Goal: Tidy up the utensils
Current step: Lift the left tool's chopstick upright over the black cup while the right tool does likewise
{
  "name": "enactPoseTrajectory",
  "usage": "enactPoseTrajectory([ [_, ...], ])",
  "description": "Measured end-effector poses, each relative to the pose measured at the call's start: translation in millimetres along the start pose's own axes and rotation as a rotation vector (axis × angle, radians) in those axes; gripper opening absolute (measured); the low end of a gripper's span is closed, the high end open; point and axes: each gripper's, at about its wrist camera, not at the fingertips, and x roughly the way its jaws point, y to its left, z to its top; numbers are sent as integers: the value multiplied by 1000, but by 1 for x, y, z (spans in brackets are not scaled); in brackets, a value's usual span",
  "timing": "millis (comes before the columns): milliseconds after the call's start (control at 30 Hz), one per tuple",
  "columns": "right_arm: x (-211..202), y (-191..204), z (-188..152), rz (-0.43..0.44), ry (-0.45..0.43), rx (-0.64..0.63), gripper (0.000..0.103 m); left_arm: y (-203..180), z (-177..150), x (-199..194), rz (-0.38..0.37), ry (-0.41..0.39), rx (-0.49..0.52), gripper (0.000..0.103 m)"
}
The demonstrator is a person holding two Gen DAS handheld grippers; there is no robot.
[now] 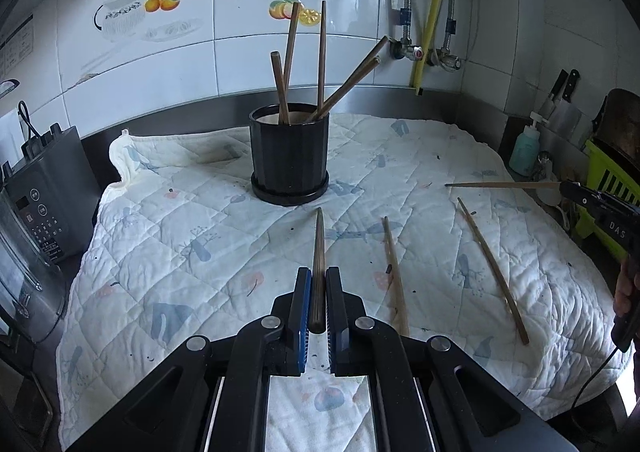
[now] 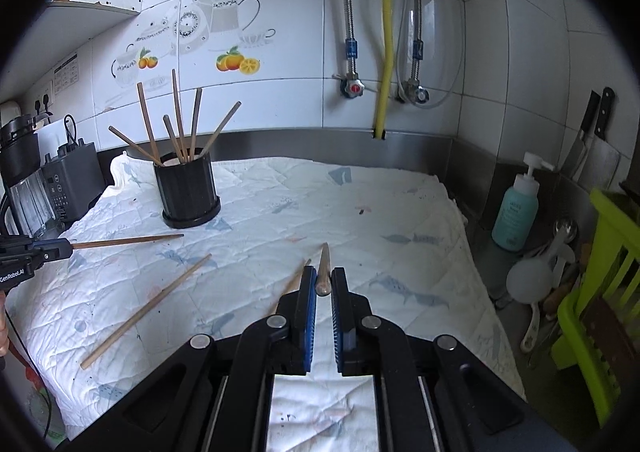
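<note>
A black ribbed holder stands on a saucer at the back of the quilted cloth, with several brown chopsticks upright in it. My left gripper is shut on a dark chopstick that points toward the holder and is lifted off the cloth. Two pale chopsticks lie loose on the cloth to its right. In the right wrist view my right gripper is shut on another chopstick, raised and pointing forward. The holder stands far left there; one loose chopstick lies left of the gripper.
A dark kitchen appliance and a blender jar stand off the cloth's left edge. On the right are a teal pump bottle, white spoons, a green rack and knives on the wall. Pipes and valves run down the tiled back wall.
</note>
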Motion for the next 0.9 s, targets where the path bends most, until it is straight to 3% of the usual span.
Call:
enactPoseTrajectory([
  [467, 5, 11, 39, 5, -1, -112, 9, 15, 36, -18, 10, -76, 15, 6],
  [900, 1, 16, 98, 83, -27, -147, 9, 29, 76, -39, 17, -153, 30, 6],
])
